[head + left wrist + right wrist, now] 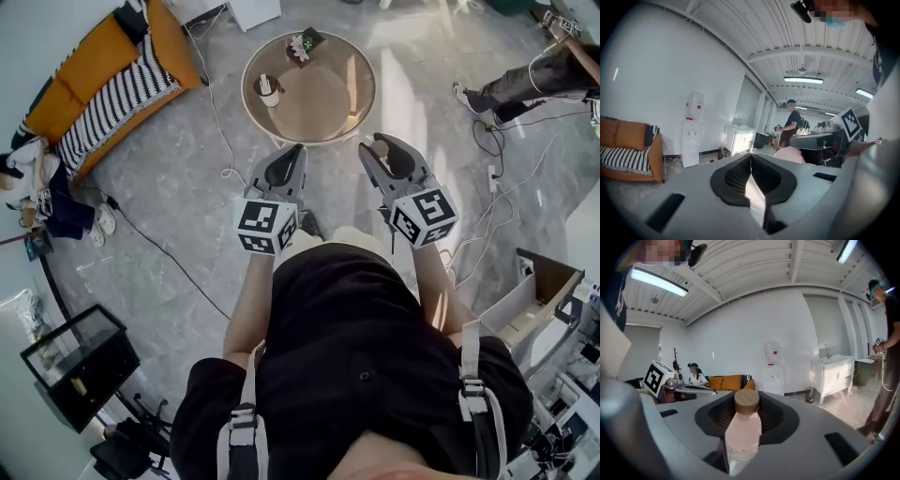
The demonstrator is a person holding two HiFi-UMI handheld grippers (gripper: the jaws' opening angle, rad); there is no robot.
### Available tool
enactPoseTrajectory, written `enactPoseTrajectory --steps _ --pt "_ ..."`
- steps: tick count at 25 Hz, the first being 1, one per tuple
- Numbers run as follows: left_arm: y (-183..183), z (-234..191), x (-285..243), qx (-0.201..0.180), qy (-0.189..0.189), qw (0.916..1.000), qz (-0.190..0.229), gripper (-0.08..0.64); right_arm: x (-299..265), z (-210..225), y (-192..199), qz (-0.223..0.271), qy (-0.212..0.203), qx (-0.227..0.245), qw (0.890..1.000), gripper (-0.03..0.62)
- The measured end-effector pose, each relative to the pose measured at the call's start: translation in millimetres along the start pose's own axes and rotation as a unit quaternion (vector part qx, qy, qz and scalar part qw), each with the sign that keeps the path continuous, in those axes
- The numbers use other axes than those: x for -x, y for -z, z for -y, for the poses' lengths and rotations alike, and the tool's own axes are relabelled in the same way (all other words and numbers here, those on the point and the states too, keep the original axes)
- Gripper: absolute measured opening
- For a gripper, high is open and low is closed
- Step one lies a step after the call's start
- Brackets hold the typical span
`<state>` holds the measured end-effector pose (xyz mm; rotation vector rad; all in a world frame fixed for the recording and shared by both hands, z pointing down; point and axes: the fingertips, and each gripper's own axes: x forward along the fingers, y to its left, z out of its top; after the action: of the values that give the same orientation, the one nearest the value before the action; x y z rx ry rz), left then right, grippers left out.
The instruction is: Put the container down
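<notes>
My right gripper (746, 414) is shut on a pale pink container (742, 433) with a round wooden lid (746, 401), held upright between the dark pads. In the head view the right gripper (384, 148) hangs in the air near the edge of a round wooden table (349, 89), the container (379, 143) peeping out at its tip. The left gripper (289, 157) is beside it at the same height. Its jaws (751, 158) are shut with nothing between them. The left gripper view also catches the pink container (790, 154) to the right.
On the table stand a white cup (268, 90) and a small plant box (305, 44). An orange sofa (89, 70) with a striped blanket is at the far left. Cables (217, 122) cross the grey floor. A person (534, 75) sits at top right. A black cabinet (80, 366) is at lower left.
</notes>
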<state>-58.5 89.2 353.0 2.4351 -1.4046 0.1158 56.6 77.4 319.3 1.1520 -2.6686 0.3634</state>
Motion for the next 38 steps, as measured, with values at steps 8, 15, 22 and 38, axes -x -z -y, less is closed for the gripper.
enactPoseTrajectory --steps 8,15,22,38 --pt "9.0 -42.1 -5.5 0.014 0.015 0.9998 -0.006 0.018 -37.4 -7.0 8.3 -0.014 0.021 -0.01 1.0 0.137" --pt "19.9 -57.0 -16.0 0.03 0.012 0.9992 -0.023 0.018 -60.6 -5.6 19.3 -0.031 0.015 -0.019 0.999 0.137" --pt "25.4 -70.2 -45.0 0.034 0.01 0.9987 -0.036 0.018 -91.2 12.9 23.4 -0.04 0.0 -0.02 0.999 0.137" --pt "-8.5 -110.8 -164.6 0.034 -0.025 0.9982 -0.042 0.018 -191.9 113.8 39.0 -0.091 -0.044 0.01 0.995 0.137"
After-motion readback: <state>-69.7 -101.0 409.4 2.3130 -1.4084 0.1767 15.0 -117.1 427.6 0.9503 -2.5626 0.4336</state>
